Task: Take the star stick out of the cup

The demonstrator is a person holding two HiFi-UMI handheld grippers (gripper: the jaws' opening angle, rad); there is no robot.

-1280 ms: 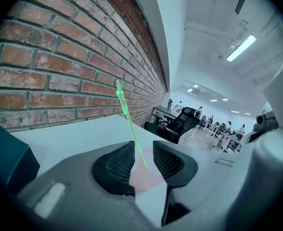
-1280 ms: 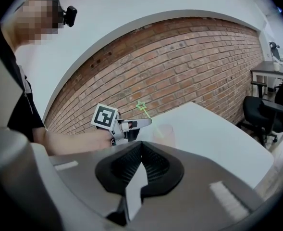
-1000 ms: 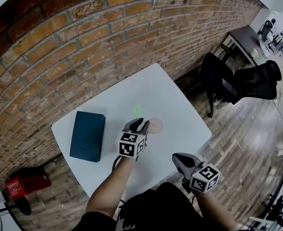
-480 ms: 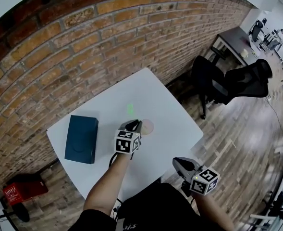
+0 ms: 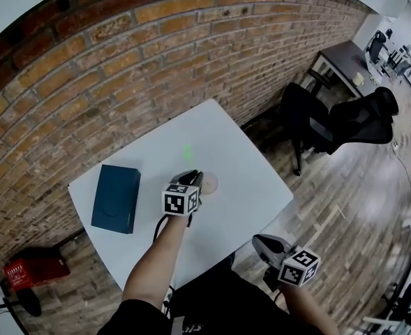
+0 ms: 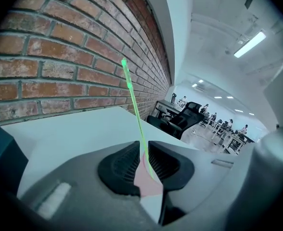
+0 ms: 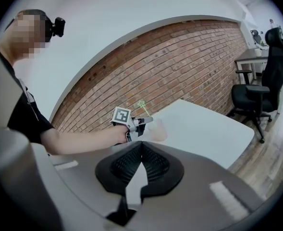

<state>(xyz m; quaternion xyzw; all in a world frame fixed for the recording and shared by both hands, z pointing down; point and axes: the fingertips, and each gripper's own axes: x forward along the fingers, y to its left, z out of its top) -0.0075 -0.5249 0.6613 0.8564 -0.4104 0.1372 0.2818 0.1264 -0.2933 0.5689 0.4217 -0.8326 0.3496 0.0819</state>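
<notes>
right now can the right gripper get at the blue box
Probably not: the right gripper hangs off the near edge of the table, and the left forearm crosses its path to the box.

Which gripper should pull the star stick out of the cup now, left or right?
Left. The left gripper straddles the star stick at the cup, its jaws having just closed in, then eased slightly. The right gripper is shut and empty, beyond the table's near edge.
</notes>
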